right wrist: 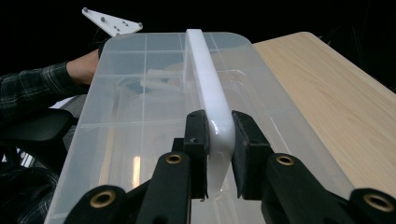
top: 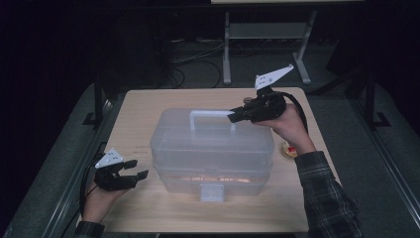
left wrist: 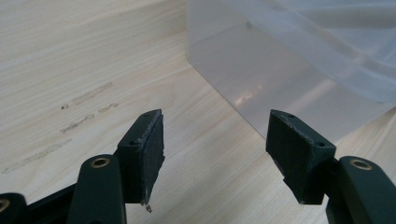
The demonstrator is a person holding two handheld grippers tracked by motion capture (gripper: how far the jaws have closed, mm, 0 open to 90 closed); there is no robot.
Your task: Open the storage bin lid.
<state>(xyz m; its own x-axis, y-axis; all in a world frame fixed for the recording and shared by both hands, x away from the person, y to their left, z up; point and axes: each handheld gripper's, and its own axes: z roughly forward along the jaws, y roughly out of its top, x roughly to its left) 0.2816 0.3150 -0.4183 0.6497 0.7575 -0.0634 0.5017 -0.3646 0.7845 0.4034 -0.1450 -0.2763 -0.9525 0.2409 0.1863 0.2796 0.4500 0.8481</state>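
Translucent plastic makes up the storage box [top: 213,148], a rounded-cornered rectangular case with frosted, slightly glossy walls, a moulded grid of ribs across its lid and a white clasp [top: 212,192] on its front face. It sits in the middle of the tabletop [top: 143,208], with its opaque white handle [top: 210,115] standing up from the lid as a smooth, glossy bar with rounded edges. The right hand-held gripper [top: 233,117] is clamped on the right end of that handle; in the right gripper view its flat black pads [right wrist: 198,140] press against both sides of the white bar [right wrist: 212,112]. The left hand-held gripper [top: 136,168] is held just left of the box's front left corner, its jaws apart with nothing between them; in the left gripper view the matte, rough-edged pads [left wrist: 154,149] frame bare wood and the box's cloudy corner [left wrist: 261,74]. Each gripper carries a pale grey three-cornered plate [top: 272,77] with small holes. A small round yellowish thing with a red part [top: 288,150] lies just right of the box; what it is cannot be told. Pale wood grain with a few faint scuff marks [left wrist: 79,116] covers the tabletop. Behind the box the room is dark, with grey floor, loose cables [top: 198,54] and a light metal stand [top: 267,44].
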